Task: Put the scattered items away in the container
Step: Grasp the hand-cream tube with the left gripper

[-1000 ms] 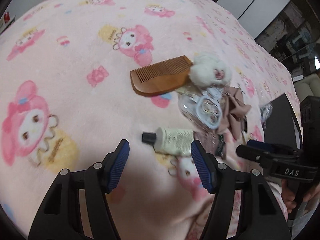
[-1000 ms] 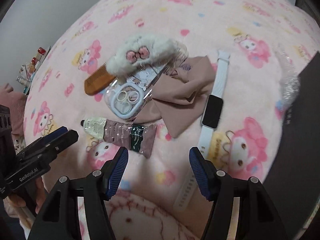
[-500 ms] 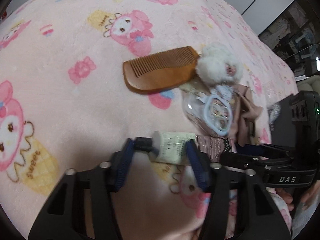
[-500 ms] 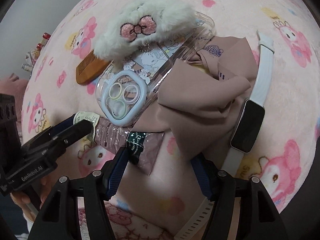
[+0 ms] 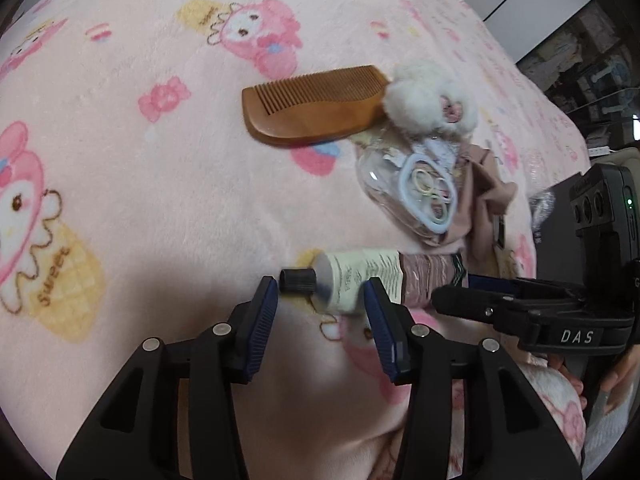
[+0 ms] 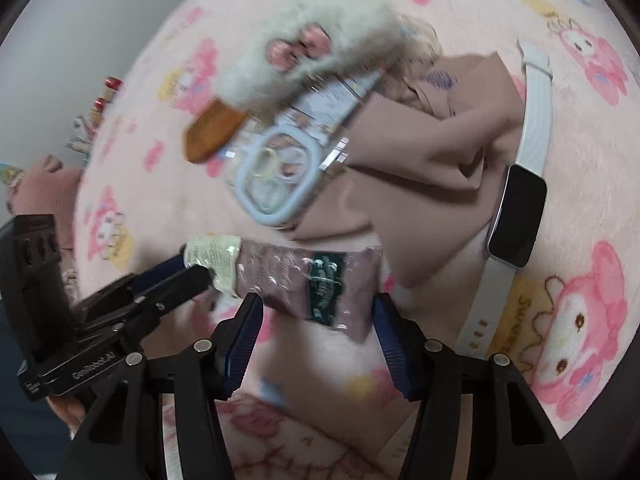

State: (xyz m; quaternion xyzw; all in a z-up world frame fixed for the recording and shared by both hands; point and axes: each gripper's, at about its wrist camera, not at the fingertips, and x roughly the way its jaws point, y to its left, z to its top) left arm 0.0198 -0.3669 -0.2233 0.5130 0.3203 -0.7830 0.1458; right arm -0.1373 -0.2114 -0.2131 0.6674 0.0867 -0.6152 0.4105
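A cream and mauve tube (image 5: pixel 360 276) with a black cap (image 5: pixel 298 280) lies across the pink cartoon blanket (image 5: pixel 160 200). My left gripper (image 5: pixel 322 292) straddles its cap end. The cap sits by the left pad and the right pad overlaps the tube body, with the jaws opening slightly. In the right wrist view my right gripper (image 6: pixel 316 308) straddles the tube's (image 6: pixel 280 276) flat crimped end. Its jaws are closing and its pads stay clear of the tube. Beyond lie a wooden comb (image 5: pixel 312 112), a fluffy white hair clip (image 5: pixel 424 100), a clear phone case (image 5: pixel 412 196), a mauve cloth (image 6: pixel 420 152) and a white smartwatch (image 6: pixel 518 216).
A dark box edge (image 5: pixel 558 248) with crinkled plastic (image 5: pixel 542 204) shows at the blanket's right, behind the right gripper's body. A hand (image 5: pixel 616 376) holds that gripper. Small bottles (image 6: pixel 102 100) stand past the blanket's far left edge. Open blanket stretches left of the comb.
Both grippers have dropped closer to the tube. The left jaws narrowed around its cap end. The right gripper moved in over the crimped end and its jaws narrowed a little.
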